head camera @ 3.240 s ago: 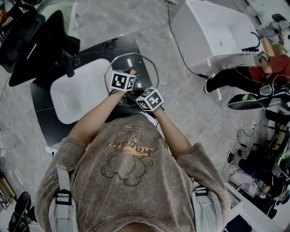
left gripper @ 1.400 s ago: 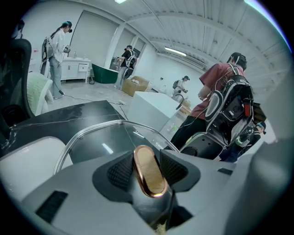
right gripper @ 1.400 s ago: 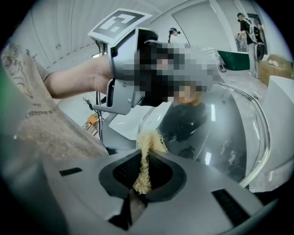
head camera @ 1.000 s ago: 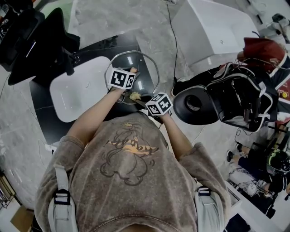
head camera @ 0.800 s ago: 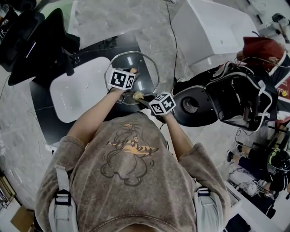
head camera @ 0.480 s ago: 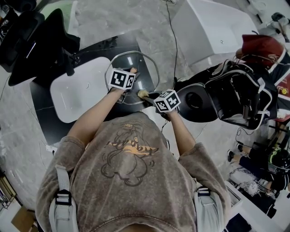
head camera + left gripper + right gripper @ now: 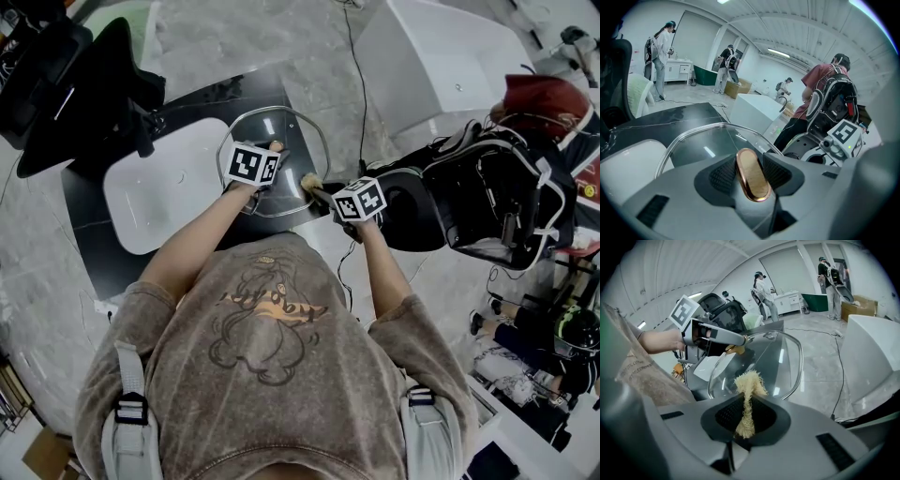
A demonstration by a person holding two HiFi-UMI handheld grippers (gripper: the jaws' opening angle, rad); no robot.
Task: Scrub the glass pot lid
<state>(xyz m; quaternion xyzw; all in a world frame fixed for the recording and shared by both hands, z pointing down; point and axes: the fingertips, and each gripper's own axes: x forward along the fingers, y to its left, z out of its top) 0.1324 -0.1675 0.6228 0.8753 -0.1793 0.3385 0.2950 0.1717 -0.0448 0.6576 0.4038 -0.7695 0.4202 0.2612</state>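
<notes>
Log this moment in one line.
left claw: shut on lid knob | right claw: shut on scrub pad | pad: by glass lid rim, contact unclear

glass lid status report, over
Left gripper shut on knob of glass lid, over dark counter. Right gripper shut on fibrous scrubber at lid's right rim; contact unclear. Backpacked person close right.

No legible txt, labels, brands or nos. in any view.
</notes>
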